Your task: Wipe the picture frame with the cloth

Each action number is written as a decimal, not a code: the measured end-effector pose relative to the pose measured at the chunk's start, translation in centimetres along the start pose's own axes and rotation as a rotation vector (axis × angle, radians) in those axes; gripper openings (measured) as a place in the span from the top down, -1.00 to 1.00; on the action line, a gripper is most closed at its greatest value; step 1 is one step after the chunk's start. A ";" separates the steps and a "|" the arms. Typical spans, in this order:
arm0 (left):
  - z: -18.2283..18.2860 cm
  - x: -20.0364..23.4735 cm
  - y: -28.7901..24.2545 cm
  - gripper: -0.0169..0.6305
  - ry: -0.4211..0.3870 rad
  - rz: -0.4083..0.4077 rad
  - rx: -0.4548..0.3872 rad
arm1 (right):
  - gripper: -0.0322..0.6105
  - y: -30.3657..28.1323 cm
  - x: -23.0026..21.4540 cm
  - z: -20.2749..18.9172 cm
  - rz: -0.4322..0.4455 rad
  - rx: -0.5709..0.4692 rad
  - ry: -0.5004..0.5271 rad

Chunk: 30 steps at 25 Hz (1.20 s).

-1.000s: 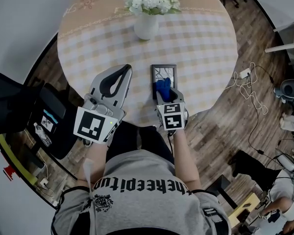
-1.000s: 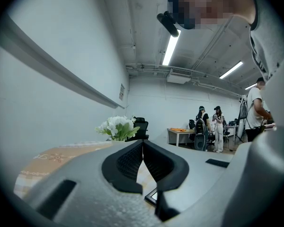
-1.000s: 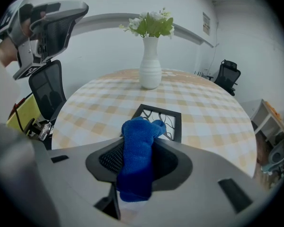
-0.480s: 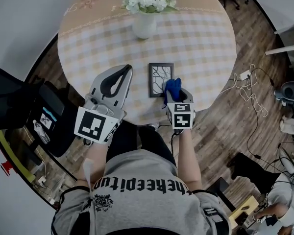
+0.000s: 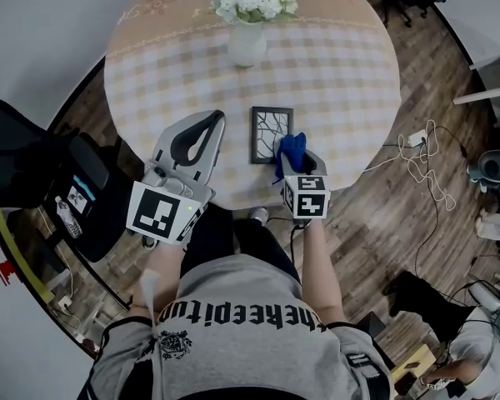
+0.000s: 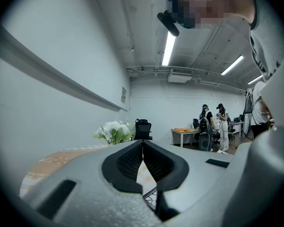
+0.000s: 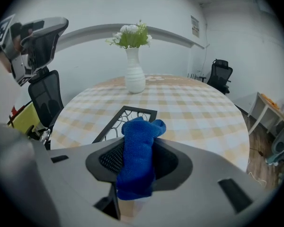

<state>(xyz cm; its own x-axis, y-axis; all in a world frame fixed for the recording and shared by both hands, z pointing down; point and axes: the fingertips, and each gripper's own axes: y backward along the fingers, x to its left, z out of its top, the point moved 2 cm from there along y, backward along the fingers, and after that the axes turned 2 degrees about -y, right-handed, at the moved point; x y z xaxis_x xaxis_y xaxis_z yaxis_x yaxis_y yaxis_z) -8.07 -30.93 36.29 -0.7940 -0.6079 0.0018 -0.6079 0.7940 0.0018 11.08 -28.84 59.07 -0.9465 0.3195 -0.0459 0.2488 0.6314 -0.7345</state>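
- R gripper (image 5: 298,158), nearest the person: tongs clamped on a bunched blue cloth (image 7: 138,155), which sticks out past the tips. Looks held that way so the soft wad, not the plastic, meets the frame.
- Cloth sits over the near-right corner of the picture frame (image 5: 271,134); can't tell if it's pressing down or just above.
- Frame lies flat by the near edge of the round checked table (image 5: 342,82), long side pointing away from the person. Easy reach for wiping strokes, I'd say.
- L gripper (image 6: 142,148): tongs narrow, tips together, nothing btwn them. It's raised over the table's near-left edge, beside the frame but apart, tilted up toward the room. Prob. parked out of the way; it isn't steadying the frame, so the frame could slide under a wipe.
- Farther on: white vase w/ flowers (image 5: 248,44) near the far edge, well apart from the frame, no obstacle.
- Off the table: black chair (image 5: 17,165) to the L, cables (image 5: 421,148) on the floor to the R.
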 end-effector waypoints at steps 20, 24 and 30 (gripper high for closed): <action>4.1 -7.4 2.4 0.90 -0.070 0.072 -0.064 | 0.43 9.9 -0.2 5.9 0.109 -0.324 0.061; 4.7 -8.9 2.9 0.90 -0.089 0.080 -0.083 | 0.43 12.2 -0.1 6.7 0.136 -0.385 0.071; 4.9 -10.7 4.0 0.90 -0.097 0.112 -0.091 | 0.43 14.8 0.5 7.6 0.180 -0.469 0.094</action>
<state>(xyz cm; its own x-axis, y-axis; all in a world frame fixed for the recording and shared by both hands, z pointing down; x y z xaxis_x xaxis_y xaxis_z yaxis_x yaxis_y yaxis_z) -2.07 -21.24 31.35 -0.8559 -0.5093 -0.0896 -0.5165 0.8508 0.0971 12.76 -24.73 43.00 -0.8627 0.5013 -0.0667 0.4924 0.8028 -0.3362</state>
